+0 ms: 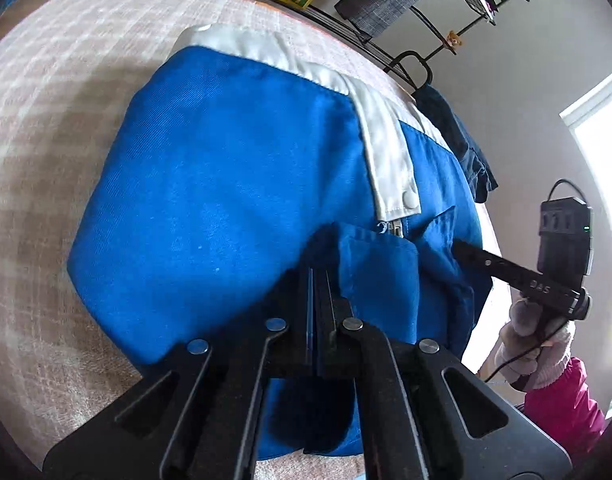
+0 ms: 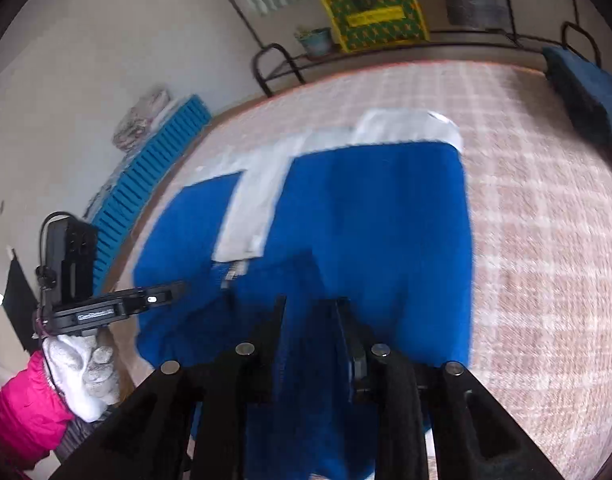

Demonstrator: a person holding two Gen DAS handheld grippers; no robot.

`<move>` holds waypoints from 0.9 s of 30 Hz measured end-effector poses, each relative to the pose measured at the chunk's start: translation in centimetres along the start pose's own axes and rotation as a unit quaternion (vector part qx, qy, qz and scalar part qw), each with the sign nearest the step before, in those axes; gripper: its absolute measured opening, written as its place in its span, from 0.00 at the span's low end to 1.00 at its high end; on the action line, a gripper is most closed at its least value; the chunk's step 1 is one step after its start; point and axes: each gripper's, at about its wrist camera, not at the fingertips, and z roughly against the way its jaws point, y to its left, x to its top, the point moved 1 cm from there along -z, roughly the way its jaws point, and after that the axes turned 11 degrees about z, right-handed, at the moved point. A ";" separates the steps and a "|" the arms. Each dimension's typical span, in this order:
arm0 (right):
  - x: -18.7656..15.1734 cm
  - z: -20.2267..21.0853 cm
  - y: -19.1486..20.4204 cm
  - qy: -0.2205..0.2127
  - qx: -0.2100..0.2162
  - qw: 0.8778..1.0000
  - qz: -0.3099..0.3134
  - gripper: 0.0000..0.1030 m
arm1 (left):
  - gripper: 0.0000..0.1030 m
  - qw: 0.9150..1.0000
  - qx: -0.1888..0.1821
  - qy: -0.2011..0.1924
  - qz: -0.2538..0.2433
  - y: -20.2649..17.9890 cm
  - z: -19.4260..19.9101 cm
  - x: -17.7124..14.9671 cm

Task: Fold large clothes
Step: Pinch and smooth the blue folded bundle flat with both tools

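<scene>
A large blue garment (image 1: 225, 184) with a white collar and placket (image 1: 386, 148) lies on the pink checked bed cover (image 1: 45, 120). My left gripper (image 1: 320, 276) is shut on a fold of its near blue edge. My right gripper (image 2: 310, 304) is shut on blue cloth at the garment's (image 2: 378, 232) near edge too, the cloth bunched between its fingers. In the left wrist view the right gripper (image 1: 466, 250) reaches in from the right, held by a gloved hand. In the right wrist view the left gripper (image 2: 177, 290) shows at the left. The white placket (image 2: 257, 200) looks blurred.
A black metal bed frame (image 1: 410, 60) runs along the far edge, with a dark blue cloth (image 1: 458, 136) hung on it. A yellow-green box (image 2: 376, 12) and a small pot (image 2: 316, 40) stand behind. A blue slatted panel (image 2: 145, 176) leans by the wall at left.
</scene>
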 end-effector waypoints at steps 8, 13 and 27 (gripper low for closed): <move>1.5 3.5 0.4 -0.028 0.021 0.999 0.020 0.12 | 0.03 0.998 -0.008 -0.052 -0.038 -2.7 6.1 1.7; 5.2 5.6 1.0 -0.114 -0.025 0.992 0.039 0.23 | 0.06 0.993 0.034 -0.106 -0.025 -3.0 6.5 6.9; 9.5 -2.5 -3.0 -0.040 -0.060 0.997 0.013 0.19 | 0.12 0.989 0.123 -0.065 -0.056 0.4 -2.5 12.3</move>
